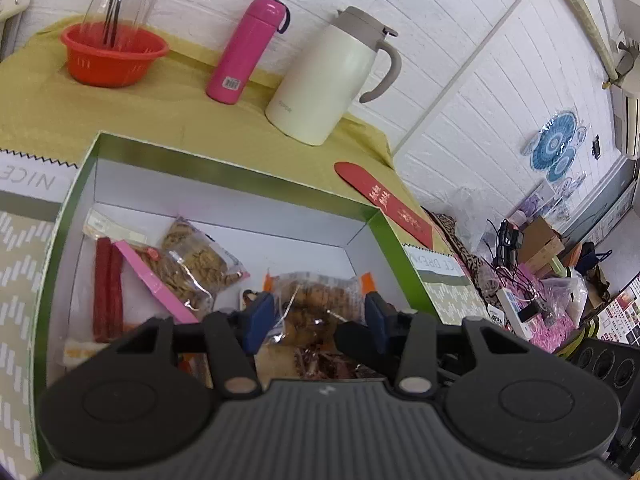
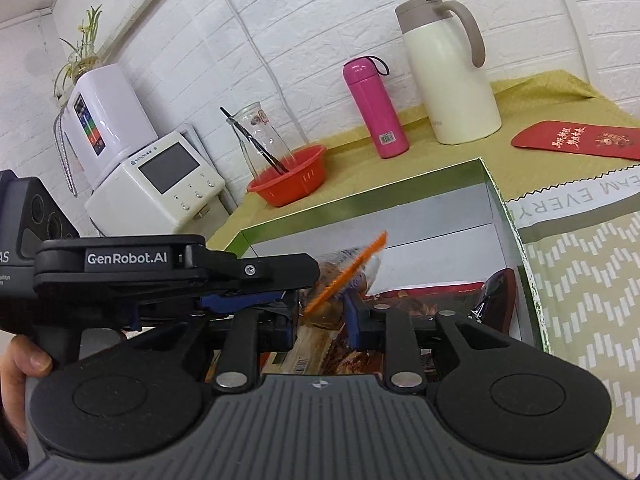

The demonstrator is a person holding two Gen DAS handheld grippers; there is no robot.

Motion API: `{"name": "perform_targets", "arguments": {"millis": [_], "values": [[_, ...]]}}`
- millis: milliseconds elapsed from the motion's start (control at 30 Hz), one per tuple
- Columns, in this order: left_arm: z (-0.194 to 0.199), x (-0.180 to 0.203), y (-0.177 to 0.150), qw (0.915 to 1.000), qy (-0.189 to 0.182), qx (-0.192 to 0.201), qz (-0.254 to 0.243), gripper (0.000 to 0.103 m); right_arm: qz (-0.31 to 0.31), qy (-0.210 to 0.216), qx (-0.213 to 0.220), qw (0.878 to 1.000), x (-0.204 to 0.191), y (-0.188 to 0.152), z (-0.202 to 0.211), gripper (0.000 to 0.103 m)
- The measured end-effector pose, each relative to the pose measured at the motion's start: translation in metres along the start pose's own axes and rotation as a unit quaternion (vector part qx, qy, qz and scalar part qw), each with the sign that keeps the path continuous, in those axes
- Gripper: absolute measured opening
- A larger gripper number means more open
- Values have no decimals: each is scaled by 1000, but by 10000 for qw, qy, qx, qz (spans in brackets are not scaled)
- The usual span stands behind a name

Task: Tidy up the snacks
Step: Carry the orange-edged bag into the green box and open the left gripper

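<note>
On the bench (image 1: 36, 112), the box (image 1: 224, 168) holds snack packets (image 1: 200, 268); bowl (image 1: 112, 54), flask (image 1: 246, 50) and jug (image 1: 328, 80) stand behind it.

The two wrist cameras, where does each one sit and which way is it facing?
Left wrist: on the left claw, looking down into the green box at a snack bag between its fingers.
Right wrist: on the right claw, facing the box; left claw and a hand show.
Shared: box, pink bottle, white jug, red bowl.

The green-rimmed cardboard box (image 1: 224, 168) is cut off by the left-wrist frame's left edge; its near contents are hidden behind the black left gripper (image 1: 318, 316). The orange-edged clear snack bag (image 2: 352, 268) is motion-blurred.
</note>
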State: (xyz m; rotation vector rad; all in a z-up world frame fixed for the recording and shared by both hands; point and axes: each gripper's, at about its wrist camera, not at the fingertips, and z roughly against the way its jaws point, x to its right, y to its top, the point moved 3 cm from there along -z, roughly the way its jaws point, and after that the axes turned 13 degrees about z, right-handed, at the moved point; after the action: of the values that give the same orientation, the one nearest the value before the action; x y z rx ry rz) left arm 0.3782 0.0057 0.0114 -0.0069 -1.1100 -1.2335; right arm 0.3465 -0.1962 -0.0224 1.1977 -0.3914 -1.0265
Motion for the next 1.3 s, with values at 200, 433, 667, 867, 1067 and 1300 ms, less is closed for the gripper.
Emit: {"name": "perform_targets", "arguments": {"millis": [200,433,667,867,1067,1300], "values": [[20,1,5,9972,144,721,-113,102,367,-470,172,9981,-4,-4,11,103],[32,9,-4,9954,408,760,-416,102,628,-653,91,9958,-10,-8,13,103],[57,16,-19,9926,598,854,-616,102,853,-809,295,9926,-24,-7,39,103],[77,28,-42,9898,824,821,-819,102,869,-873,444,9914,-35,-14,73,103],[98,37,-71,9861,935,848,-1084,102,902,-923,487,9904,-47,-27,105,103],[118,39,-102,9856,983,762,-1147,102,763,-1009,430,9910,-55,-52,137,103]]}}
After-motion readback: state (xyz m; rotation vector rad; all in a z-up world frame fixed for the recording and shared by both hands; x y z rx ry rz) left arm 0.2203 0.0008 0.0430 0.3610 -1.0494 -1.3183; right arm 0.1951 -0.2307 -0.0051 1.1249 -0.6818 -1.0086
